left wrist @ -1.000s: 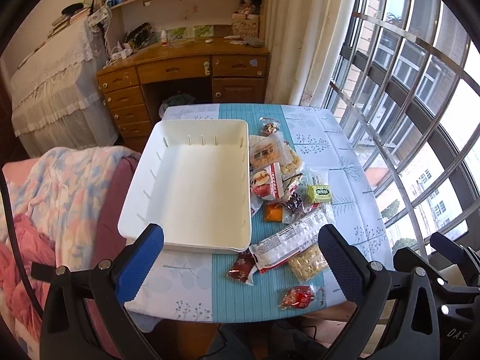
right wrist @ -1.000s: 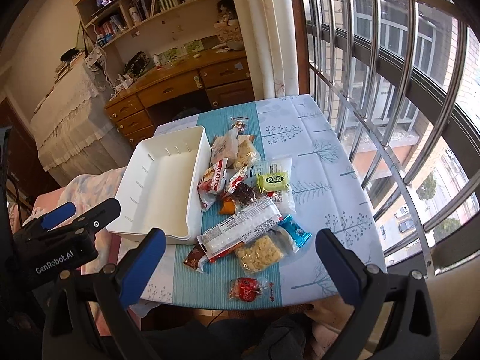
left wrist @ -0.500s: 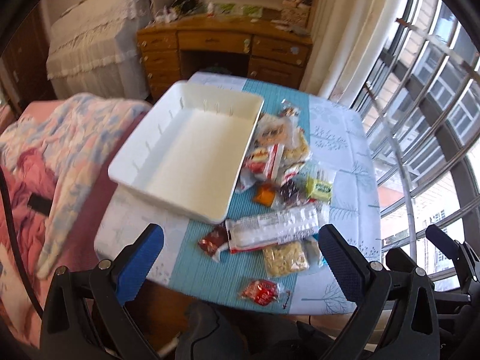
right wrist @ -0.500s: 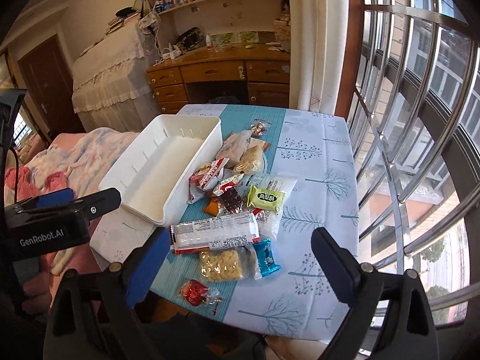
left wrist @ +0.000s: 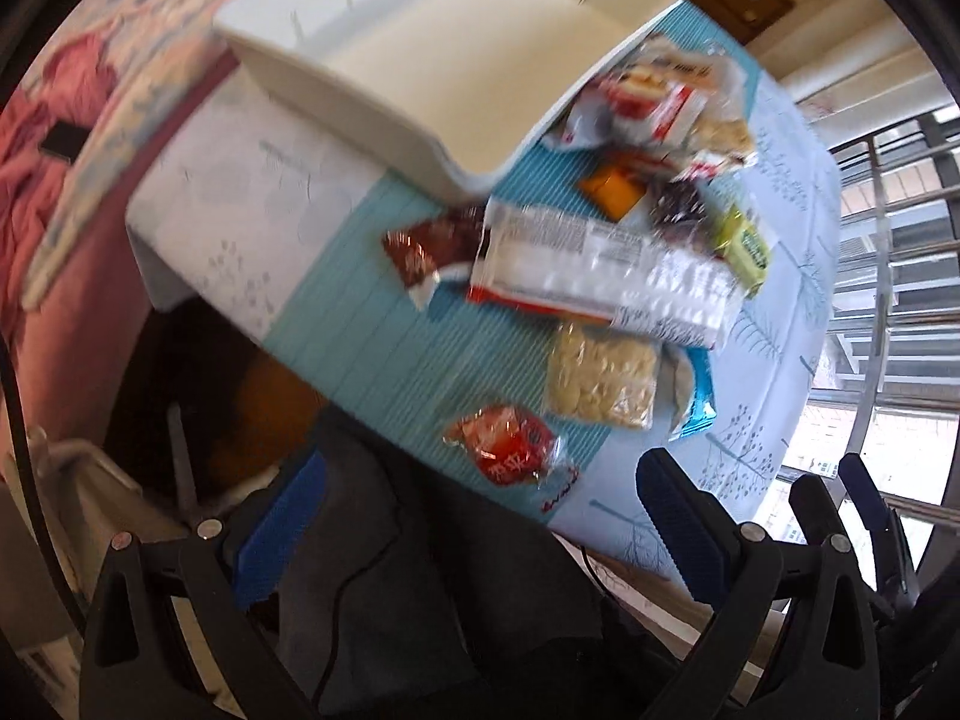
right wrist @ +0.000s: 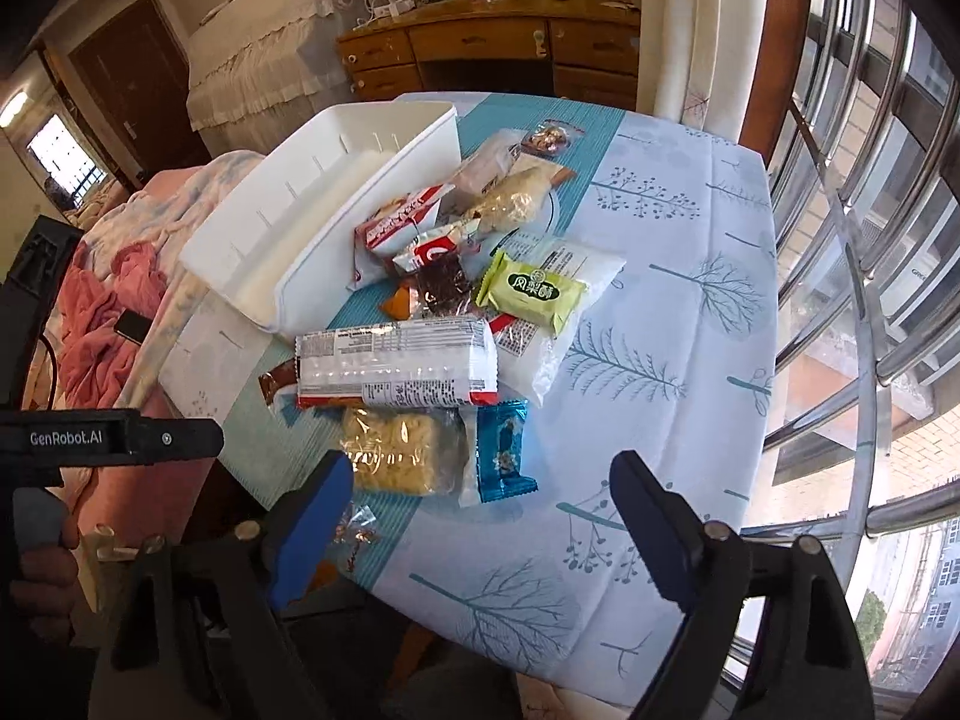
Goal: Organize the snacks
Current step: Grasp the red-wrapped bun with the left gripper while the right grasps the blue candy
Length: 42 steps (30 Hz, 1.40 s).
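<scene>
Both grippers have dropped toward the table since the earlier frames, and the snack pile now fills far more of each view. The right gripper has just been closing a little, yet its jaws stand wide apart with nothing between them, hovering over the near table edge at the bottom of the frame. The left gripper also has its jaws well apart and empty, low in its blurred view.

Nearest lies the red candy packet, just above the left gripper. Beyond it, the noodle pack touches the blue packet. The long white wrapper lies across mid-frame, the green packet up to its right. Farthest, in the upper left, sits the white bin, empty, snacks crowding its right wall on the tablecloth.
</scene>
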{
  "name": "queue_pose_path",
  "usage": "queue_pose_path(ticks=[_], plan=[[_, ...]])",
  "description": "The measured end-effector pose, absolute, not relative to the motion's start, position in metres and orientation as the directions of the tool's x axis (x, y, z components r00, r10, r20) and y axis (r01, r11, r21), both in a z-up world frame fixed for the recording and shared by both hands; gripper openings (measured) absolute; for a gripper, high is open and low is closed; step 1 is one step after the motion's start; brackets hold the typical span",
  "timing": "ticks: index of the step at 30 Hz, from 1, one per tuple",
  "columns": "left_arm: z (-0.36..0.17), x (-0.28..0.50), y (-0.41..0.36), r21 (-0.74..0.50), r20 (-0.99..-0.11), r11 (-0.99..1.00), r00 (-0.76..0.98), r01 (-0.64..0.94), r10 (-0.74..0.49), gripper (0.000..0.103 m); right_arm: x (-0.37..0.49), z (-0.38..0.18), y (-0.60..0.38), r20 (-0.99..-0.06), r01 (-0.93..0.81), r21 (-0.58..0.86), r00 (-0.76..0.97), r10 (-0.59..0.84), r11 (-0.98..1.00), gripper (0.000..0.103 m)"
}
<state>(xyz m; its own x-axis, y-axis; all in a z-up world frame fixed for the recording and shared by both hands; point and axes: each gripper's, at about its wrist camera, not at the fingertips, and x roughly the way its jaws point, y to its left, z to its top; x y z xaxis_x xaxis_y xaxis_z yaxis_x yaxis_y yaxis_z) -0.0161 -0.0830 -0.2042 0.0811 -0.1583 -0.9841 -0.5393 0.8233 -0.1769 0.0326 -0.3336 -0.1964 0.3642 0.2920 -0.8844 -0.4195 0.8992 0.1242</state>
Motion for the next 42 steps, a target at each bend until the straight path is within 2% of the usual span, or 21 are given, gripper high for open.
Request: queue_pose_path(ticks=[5,7,13,16,21,25,29,31,34,42], plan=[[-0.24,-0.013,-0.08,-0.194,-0.966,0.771,-0.021,-0.606,-0.259,0.102,0.036,-0.22,-0.331,-0.908,-0.444,0.11,0.318,0.271,0.889,0.086],[-0.251,-0.01,-0.078,-0.203,-0.952,0.749,-0.051,-0.631,-0.301,0.099,0.038,-0.229,-0.328,-0.916,-0.459,0.11,0.299,0.269,0.882,0.084],[-0.283,-0.003,-0.076,-0.203,-0.916,0.705,-0.123,-0.68,-0.382,0.097,0.045,-0.252,-0.314,-0.933,-0.49,0.097,0.258,0.25,0.866,0.081],[-0.296,-0.004,-0.076,-0.202,-0.897,0.68,-0.145,-0.704,-0.417,0.095,0.051,-0.265,-0.305,-0.945,-0.514,0.078,0.235,0.227,0.854,0.075],[-0.316,-0.007,-0.077,-0.201,-0.87,0.639,-0.164,-0.742,-0.464,0.087,0.054,-0.282,-0.296,-0.957,-0.549,0.052,0.212,0.199,0.834,0.069],[-0.331,-0.01,-0.082,-0.195,-0.853,0.609,-0.173,-0.769,-0.492,0.071,0.055,-0.29,-0.293,-0.962,-0.57,0.038,0.2,0.183,0.82,0.067],[-0.343,-0.011,-0.088,-0.196,-0.843,0.585,-0.169,-0.787,-0.51,0.067,0.057,-0.296,-0.294,-0.966,-0.579,0.037,0.189,0.178,0.814,0.062],[-0.344,-0.009,-0.091,-0.195,-0.841,0.58,-0.169,-0.791,-0.514,0.059,0.059,-0.298,-0.295,-0.966,-0.581,0.042,0.183,0.181,0.812,0.06],[-0.349,-0.002,-0.098,-0.206,-0.838,0.571,-0.158,-0.795,-0.523,0.053,0.063,-0.301,-0.296,-0.966,-0.583,0.053,0.175,0.189,0.811,0.056],[-0.359,0.0,-0.098,-0.221,-0.83,0.54,-0.135,-0.812,-0.542,0.051,0.067,-0.306,-0.301,-0.966,-0.588,0.069,0.162,0.201,0.806,0.051]])
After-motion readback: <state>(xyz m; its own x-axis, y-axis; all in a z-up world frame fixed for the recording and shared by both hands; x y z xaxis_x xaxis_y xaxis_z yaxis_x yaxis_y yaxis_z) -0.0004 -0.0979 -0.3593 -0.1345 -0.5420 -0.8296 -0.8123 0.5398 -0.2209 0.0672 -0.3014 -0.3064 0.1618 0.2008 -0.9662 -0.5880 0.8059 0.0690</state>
